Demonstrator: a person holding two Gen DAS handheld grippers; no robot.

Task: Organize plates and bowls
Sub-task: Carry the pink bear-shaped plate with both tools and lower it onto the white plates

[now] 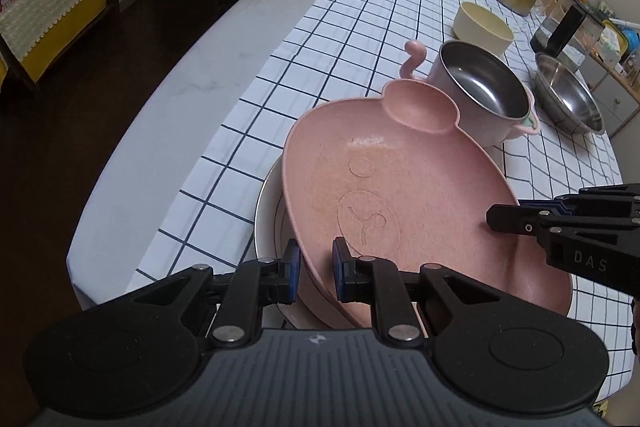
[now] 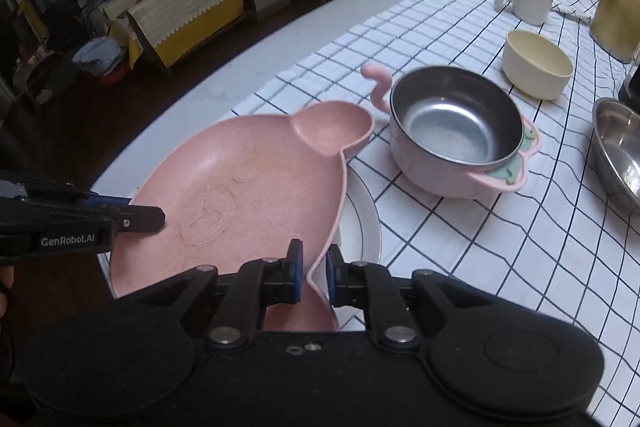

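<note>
- The pink plate (image 1: 400,195) sits tilted over the white plate (image 1: 266,227) at the near edge of the desk (image 1: 160,67); its far end is raised, so I judge it is being set down or lifted, not yet at rest.
- The left gripper (image 1: 316,267) has its jaws narrow, straddling the pink plate's near-left rim; whether the pads actually press it I cannot tell.
- The right gripper (image 2: 314,271) likewise has its jaws narrow about the pink plate's right rim, gap small, contact uncertain.
- Done so far, by my reading: the two plates are gathered into one pile, or nearly so.
- Left to do: the bowls are scattered beyond the pink plate. The pink-handled steel bowl (image 2: 456,131) stands just behind it, the cream bowl (image 2: 536,65) farther behind, and the plain steel bowl (image 2: 620,151) off to the right.
- None of the bowls is nested in another, so the task looks under halfway.
</note>
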